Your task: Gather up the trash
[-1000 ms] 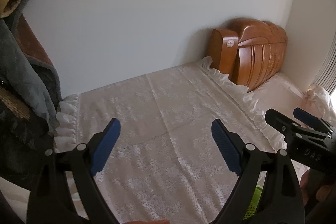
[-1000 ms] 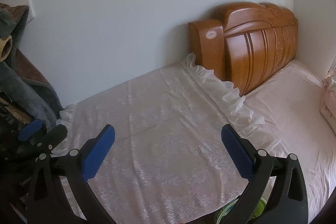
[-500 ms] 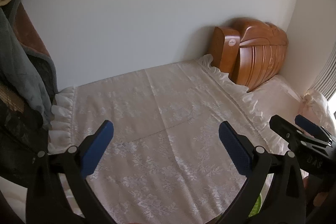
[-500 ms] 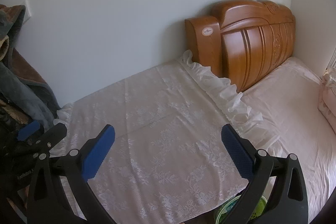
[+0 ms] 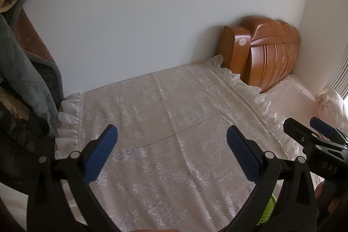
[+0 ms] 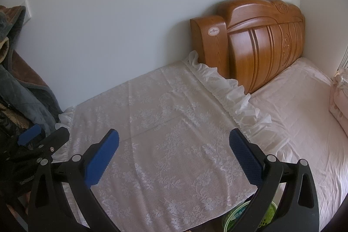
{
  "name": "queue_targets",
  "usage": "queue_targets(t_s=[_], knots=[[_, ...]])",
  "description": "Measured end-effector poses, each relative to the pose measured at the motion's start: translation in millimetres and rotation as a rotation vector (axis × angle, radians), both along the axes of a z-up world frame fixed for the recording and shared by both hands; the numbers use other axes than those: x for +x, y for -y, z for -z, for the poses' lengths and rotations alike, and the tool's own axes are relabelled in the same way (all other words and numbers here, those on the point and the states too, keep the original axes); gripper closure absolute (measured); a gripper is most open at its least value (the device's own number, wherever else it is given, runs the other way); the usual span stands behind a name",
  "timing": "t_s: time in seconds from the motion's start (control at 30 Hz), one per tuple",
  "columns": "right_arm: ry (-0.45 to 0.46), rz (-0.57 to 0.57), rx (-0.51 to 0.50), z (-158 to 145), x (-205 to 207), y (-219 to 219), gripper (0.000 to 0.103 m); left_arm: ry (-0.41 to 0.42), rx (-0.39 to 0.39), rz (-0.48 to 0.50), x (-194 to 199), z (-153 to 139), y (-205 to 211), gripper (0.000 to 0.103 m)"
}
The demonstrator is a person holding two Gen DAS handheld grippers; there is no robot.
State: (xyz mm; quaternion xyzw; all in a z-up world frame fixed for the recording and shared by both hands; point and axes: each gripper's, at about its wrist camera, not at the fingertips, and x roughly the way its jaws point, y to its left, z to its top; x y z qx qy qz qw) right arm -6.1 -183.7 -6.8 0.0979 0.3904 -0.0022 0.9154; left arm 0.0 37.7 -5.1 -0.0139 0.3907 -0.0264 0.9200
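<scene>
No trash shows on the white lace cloth (image 5: 174,123) that covers a low surface in front of me; the cloth also fills the right wrist view (image 6: 165,123). My left gripper (image 5: 170,149) is open and empty above the cloth's near part. My right gripper (image 6: 174,151) is open and empty beside it, and it shows at the right edge of the left wrist view (image 5: 313,136). A green bin (image 6: 243,216) peeks out below the cloth's front edge, behind my right finger; a sliver of it shows in the left wrist view (image 5: 266,208).
A carved wooden headboard (image 6: 256,40) stands against the white wall at the back right. A bed with a pink sheet (image 6: 304,101) and pillows (image 6: 339,97) lies right of the cloth. Hanging grey and brown clothes (image 5: 24,71) crowd the left side.
Both grippers have drawn back and lifted a little, so more of the cloth and wall shows. Both stay open and empty.
</scene>
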Motion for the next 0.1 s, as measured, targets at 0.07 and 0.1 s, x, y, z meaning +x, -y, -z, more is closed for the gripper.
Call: queue_targets(t_s=[0.07,0.1], knots=[[-0.001,0.000,0.001,0.0,-0.9,0.9,0.002,0.006,0.009,-0.002,-0.3,-0.4,-0.1,0.007],[-0.002,-0.001,0.001,0.4,-1.2,0.8,0.002,0.008,0.012,-0.002,-0.8,-0.5,-0.2,0.007]])
